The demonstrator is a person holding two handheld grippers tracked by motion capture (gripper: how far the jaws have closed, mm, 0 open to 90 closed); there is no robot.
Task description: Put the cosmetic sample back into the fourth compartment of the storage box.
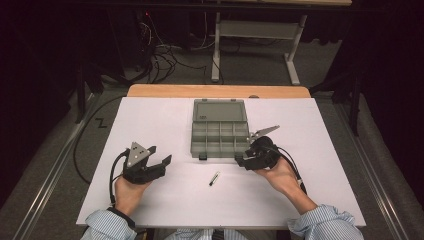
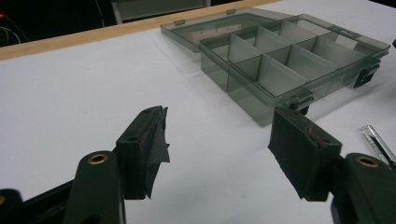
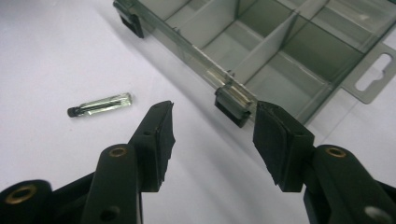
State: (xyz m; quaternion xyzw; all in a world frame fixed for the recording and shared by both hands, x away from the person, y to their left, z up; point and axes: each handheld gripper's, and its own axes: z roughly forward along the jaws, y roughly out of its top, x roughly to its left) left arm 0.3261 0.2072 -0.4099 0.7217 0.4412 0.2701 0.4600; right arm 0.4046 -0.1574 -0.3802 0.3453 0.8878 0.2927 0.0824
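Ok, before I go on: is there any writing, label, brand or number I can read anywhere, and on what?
No text is readable.
Organizer box: a pale strip inside the open lid could be a label, too blurred to read.
Small vial on the table: no legible marking.
Left gripper and right gripper: no lettering visible.

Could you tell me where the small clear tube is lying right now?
In the high view, the small clear tube lies on the white table, just in front of the open organizer box, between the two grippers.
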